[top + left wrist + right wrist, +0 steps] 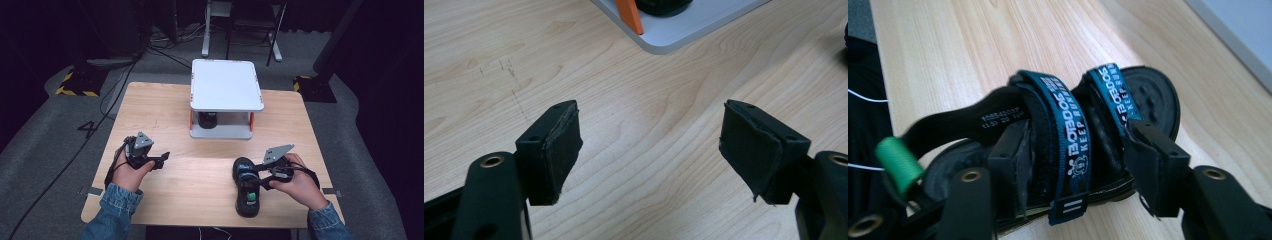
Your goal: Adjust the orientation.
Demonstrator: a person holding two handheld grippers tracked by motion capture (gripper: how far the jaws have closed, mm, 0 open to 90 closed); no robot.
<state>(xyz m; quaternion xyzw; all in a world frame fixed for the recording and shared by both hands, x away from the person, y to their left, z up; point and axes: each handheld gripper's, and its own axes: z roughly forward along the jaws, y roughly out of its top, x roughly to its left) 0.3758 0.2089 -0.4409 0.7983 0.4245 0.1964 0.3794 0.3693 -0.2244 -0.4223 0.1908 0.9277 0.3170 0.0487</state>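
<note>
Sandal (247, 192): one on table (200, 185); right gripper (1075, 152) jaws parted astride strap; left gripper (649, 150) jaws wide, empty.

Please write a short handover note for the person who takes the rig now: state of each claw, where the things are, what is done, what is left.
Left claw: open, nothing between its jaws, over bare table at the left.
Right claw: jaws apart around the blue strap of the black sandal; pads seem not to press on it.
The sandal lies flat on the table near the front edge, beside the right hand.
White two-level shelf stands at the far side; a dark thing, likely another shoe, is on its lower level.
Done: sandal set down, apparently.
Left: probably to place it on the shelf.
</note>
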